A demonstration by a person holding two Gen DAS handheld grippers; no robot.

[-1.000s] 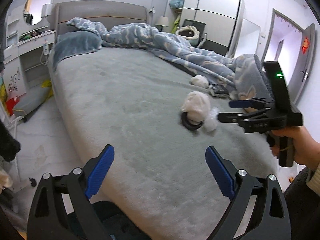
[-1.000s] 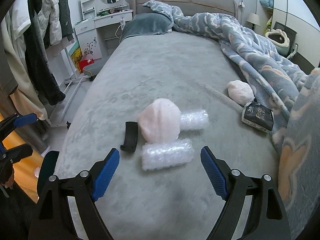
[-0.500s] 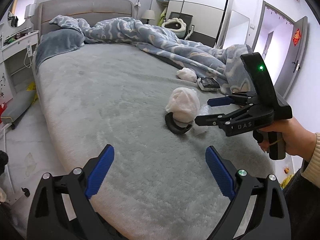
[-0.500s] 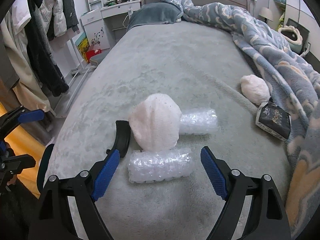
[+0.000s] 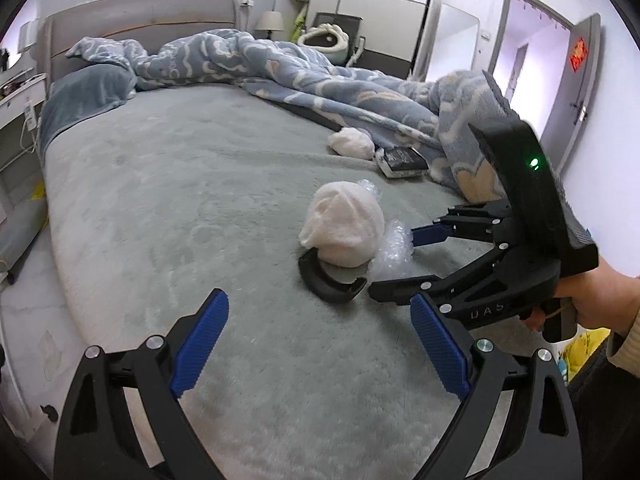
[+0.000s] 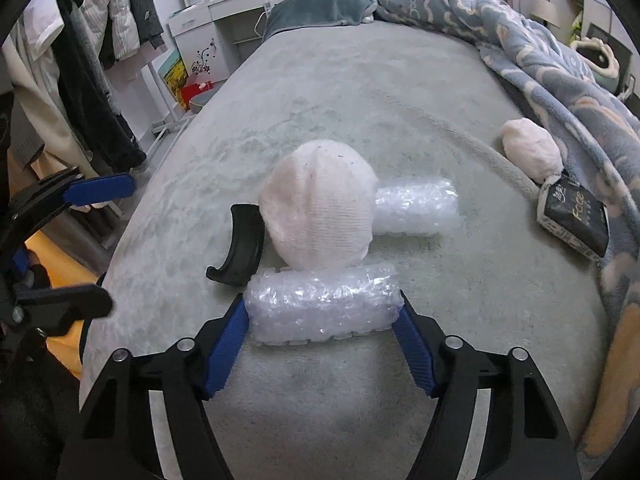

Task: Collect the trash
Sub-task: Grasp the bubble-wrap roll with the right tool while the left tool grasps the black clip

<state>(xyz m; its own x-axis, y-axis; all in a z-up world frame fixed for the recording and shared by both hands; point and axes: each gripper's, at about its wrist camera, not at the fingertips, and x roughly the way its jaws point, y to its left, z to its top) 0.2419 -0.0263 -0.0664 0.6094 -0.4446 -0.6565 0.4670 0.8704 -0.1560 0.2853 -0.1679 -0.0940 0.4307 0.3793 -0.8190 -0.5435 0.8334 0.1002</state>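
Trash lies on the grey bed (image 6: 360,92). The near bubble wrap roll (image 6: 320,304) lies crosswise between the fingers of my right gripper (image 6: 320,320). Its jaws are closing, and the blue pads (image 6: 224,344) meet both ends of the roll. Behind it sit a white knitted ball (image 6: 316,208), a black curved piece (image 6: 240,248) and a second bubble wrap roll (image 6: 416,208). From the left wrist view, my right gripper (image 5: 394,262) reaches in from the right at the wrap (image 5: 390,248). My left gripper (image 5: 320,340) is open and holds nothing, just short of the pile.
Further right lie another white ball (image 6: 528,152) and a black tissue packet (image 6: 576,216), against a rumpled blue blanket (image 6: 540,60). Coats (image 6: 100,60) hang left of the bed, beside a white dresser (image 6: 224,24). A person's hand (image 5: 596,300) holds the right gripper.
My right gripper has sunk toward the near bubble wrap roll and its jaws have narrowed onto the roll's ends. The left gripper has moved in closer to the pile, still open.
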